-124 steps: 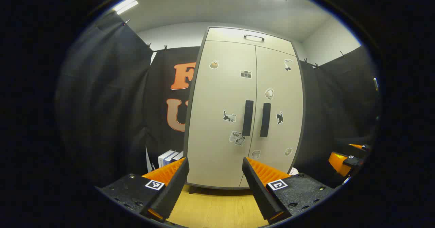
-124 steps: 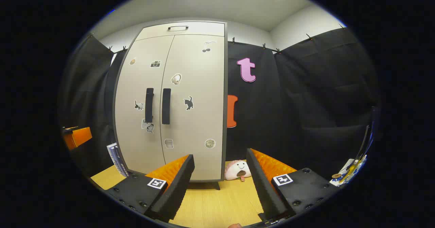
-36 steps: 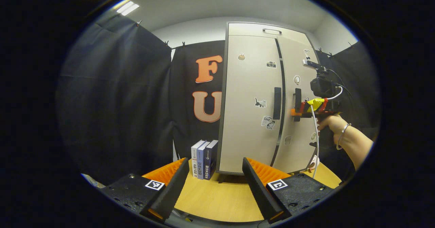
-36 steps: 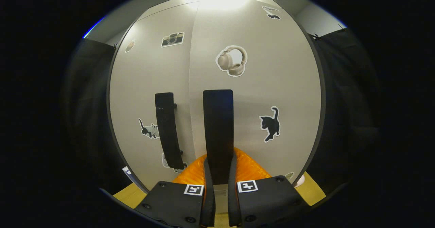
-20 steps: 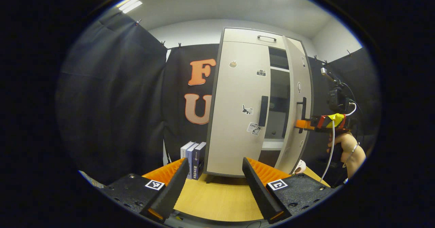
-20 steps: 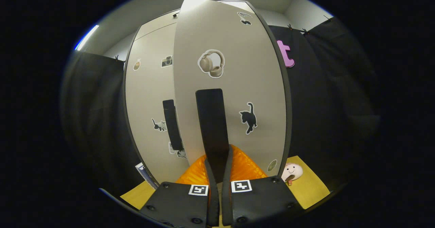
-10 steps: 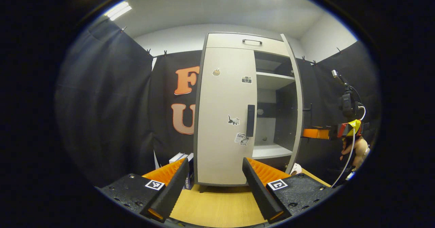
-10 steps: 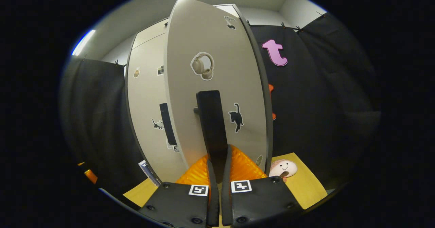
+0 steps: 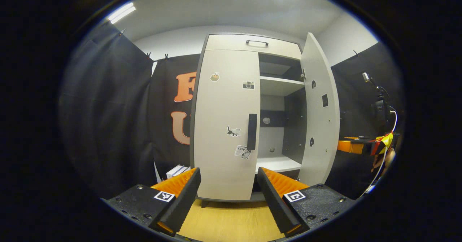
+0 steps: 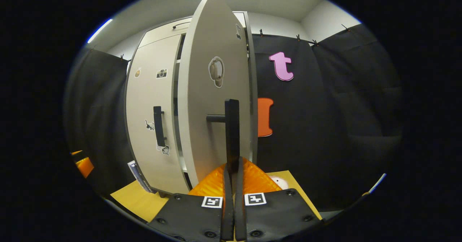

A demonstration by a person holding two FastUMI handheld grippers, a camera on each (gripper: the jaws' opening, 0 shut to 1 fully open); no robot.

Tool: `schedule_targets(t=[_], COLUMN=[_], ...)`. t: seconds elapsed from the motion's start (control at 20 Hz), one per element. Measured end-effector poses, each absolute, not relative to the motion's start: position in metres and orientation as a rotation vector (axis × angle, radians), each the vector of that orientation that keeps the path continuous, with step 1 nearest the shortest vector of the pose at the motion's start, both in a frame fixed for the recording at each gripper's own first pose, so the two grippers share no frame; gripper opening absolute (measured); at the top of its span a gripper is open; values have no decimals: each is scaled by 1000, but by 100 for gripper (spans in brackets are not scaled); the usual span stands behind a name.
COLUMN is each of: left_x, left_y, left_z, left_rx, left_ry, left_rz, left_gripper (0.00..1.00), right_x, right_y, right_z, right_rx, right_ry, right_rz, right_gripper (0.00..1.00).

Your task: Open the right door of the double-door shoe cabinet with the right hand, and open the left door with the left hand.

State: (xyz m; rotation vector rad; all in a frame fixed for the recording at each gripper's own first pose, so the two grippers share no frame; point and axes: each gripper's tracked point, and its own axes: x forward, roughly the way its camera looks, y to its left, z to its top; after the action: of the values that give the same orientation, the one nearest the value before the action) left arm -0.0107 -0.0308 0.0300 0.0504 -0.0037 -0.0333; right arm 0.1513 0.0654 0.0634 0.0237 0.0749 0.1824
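- Beige right door (image 10: 205, 101) of the shoe cabinet (image 9: 231, 43) stands swung wide open, shelves showing behind it.
- Right gripper (image 10: 234, 170) is clamped on the door's black handle (image 10: 232, 126).
- Left gripper (image 9: 227, 195), fingers spread and holding nothing, hangs near the closed left door (image 9: 223, 126).

A light wooden table (image 9: 231, 222) carries everything here. The shoe cabinet (image 9: 223, 126) stands on it toward the back, raised on short dark feet so that a thin gap shows under its base. Against the cabinet's left side a few books (image 9: 177, 171) stand upright on the table, seen also in the right gripper view (image 10: 136, 175) at the cabinet's lower left corner. To the cabinet's right, near the back edge of the table, lies a small pale plush toy (image 10: 278, 180), partly hidden behind the fingers.
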Motion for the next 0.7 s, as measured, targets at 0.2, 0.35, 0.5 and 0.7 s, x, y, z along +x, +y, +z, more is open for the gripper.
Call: schedule_targets(t=[0.2,0.35,0.5,0.7], left_x=[-1,4,6,18], left_y=[-51,-66,-82,-90], left_z=[29,30,31,33], left_rx=[50,48,46,62], left_ry=[-1,6,8,9], left_rz=[-27,-19,-19,-5], left_gripper=[95,95,95,95], right_x=[154,152,151,153], right_y=[44,42,39,32], right_z=[65,64,64,64], right_rx=[-1,21,27,33], right_ry=[81,92,90,89], right_rz=[148,186,206,208], right_gripper=[8,7,7,8])
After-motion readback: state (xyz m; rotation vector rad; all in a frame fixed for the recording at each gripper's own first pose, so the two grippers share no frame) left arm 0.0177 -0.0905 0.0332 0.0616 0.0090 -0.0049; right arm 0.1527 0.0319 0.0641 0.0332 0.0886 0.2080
